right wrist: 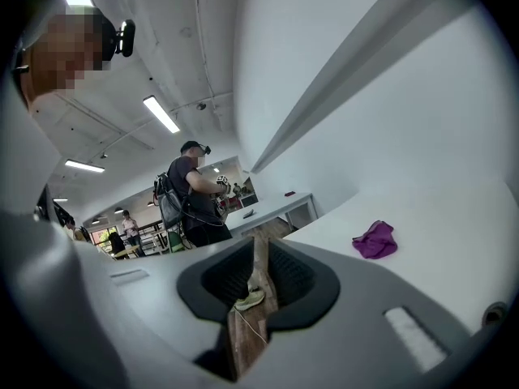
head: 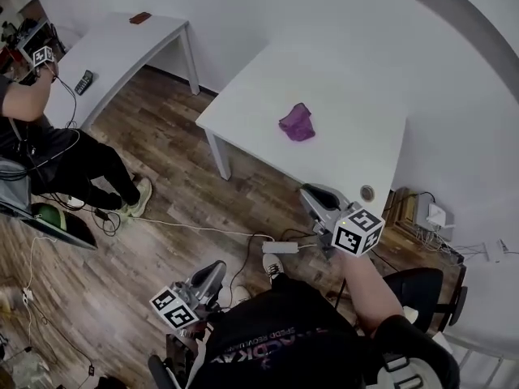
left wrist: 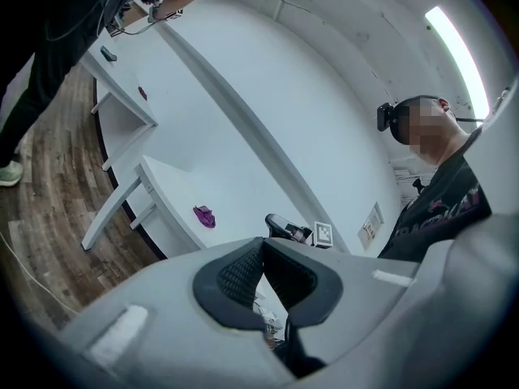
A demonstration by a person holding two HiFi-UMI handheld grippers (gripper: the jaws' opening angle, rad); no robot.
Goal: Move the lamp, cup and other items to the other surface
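Note:
A crumpled purple cloth-like item (head: 298, 123) (left wrist: 203, 215) (right wrist: 375, 240) lies alone on the white table (head: 340, 71) (right wrist: 454, 217) in front of me. I see no lamp or cup in any view. My right gripper (head: 306, 191) (right wrist: 261, 237) hangs off the table's near edge, short of the purple item. Its jaws stand a narrow slit apart, with only floor showing between them. My left gripper (head: 217, 267) (left wrist: 263, 241) is low by my body over the wooden floor. Its pads meet at the tips and hold nothing.
A second white table (head: 122, 47) at the far left carries a remote (head: 83, 81) and a small red object (head: 139, 18). A person (head: 49, 144) is beside it. A power strip (head: 280, 247) and cables lie on the floor. A black chair (head: 422, 286) is at my right.

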